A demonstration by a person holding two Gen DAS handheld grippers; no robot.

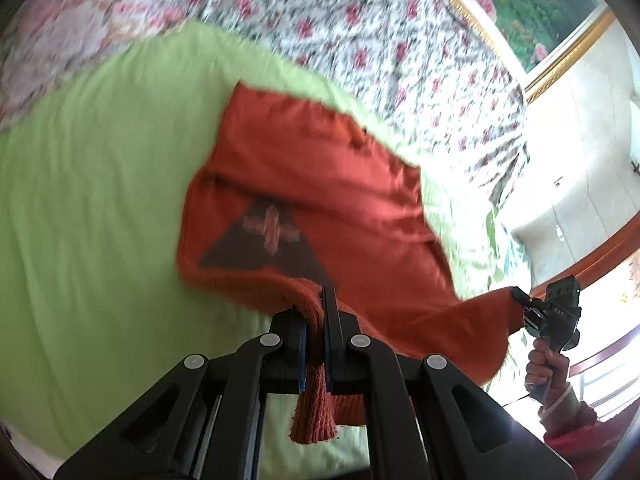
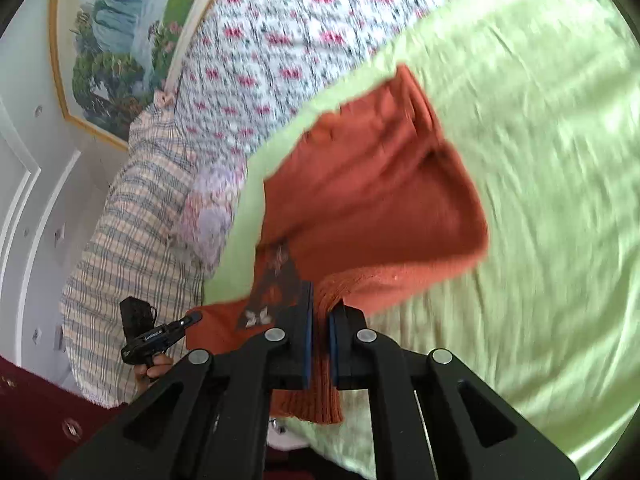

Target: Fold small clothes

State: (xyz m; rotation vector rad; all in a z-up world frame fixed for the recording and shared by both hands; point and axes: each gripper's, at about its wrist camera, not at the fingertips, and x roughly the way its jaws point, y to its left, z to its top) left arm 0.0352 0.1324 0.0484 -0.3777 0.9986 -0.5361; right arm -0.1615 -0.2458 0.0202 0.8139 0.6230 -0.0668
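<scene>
Lengthwise, the orange sweater [image 1: 304, 184] stretches away from both grippers over the bed [image 1: 100, 184].

Bright daylight is flooding both views, blowing out the white wall [image 1: 576, 168] at the far right. Motion blur is smearing the floral quilt [image 1: 360, 32] and green sheet [image 2: 540, 160]. Fisheye distortion is bending the edges, with dark corners vignetting.
</scene>
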